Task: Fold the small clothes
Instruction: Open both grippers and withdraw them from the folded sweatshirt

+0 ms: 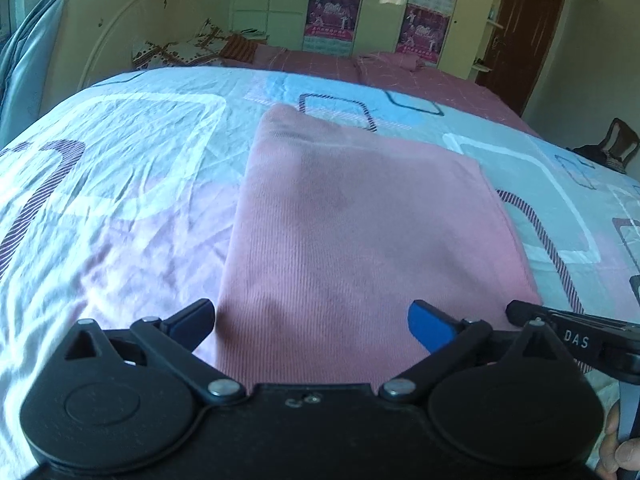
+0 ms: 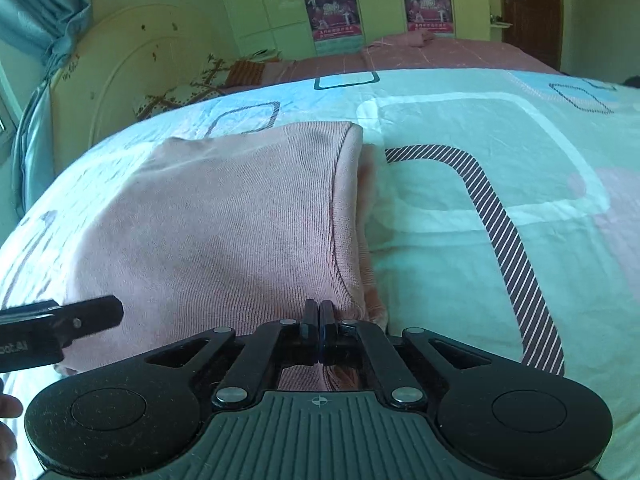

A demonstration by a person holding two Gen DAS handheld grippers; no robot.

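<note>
A pink knitted garment point(image 1: 352, 232) lies folded flat on the patterned bedsheet point(image 1: 120, 184). My left gripper point(image 1: 312, 324) is open, its fingers spread above the garment's near edge, holding nothing. In the right wrist view the same garment point(image 2: 224, 216) lies left of centre. My right gripper point(image 2: 319, 320) is shut at the garment's near right corner; whether fabric is pinched between the pads is hidden. The right gripper's tip point(image 1: 560, 328) shows at the left wrist view's right edge. The left gripper's finger point(image 2: 80, 320) shows at the right wrist view's left edge.
The bedsheet point(image 2: 480, 184) covers the near bed. A second bed with a pink cover point(image 1: 400, 68) stands behind. A cream headboard point(image 1: 132, 32) and pillows point(image 1: 180, 48) are at far left. A wardrobe with posters point(image 1: 332, 8), a brown door point(image 1: 528, 28) and a chair point(image 1: 616, 144) stand beyond.
</note>
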